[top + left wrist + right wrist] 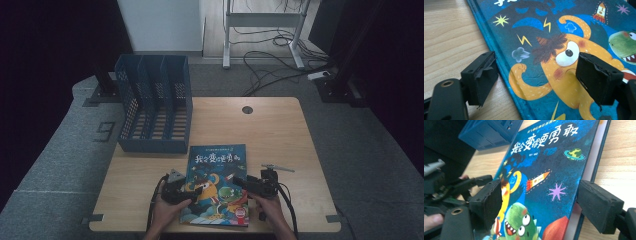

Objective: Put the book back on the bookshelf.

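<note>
A picture book (217,170) with a blue cover, an orange creature and a green monster lies flat at the front middle of the wooden table (270,130). My left gripper (191,189) stands open at the book's left edge. In the left gripper view (536,65) one jaw is over bare wood and the other over the cover (544,30). My right gripper (241,181) stands open at the book's right edge. In the right gripper view (540,192) its jaws straddle that edge of the book (549,157), where white page edges show. Neither pair of pads presses on the book.
A blue slotted file organizer (155,100) stands at the table's back left, just behind the book; its corner (491,130) shows in the right gripper view. A round cable hole (247,109) sits near the back edge. Cables and desk legs lie on the floor beyond.
</note>
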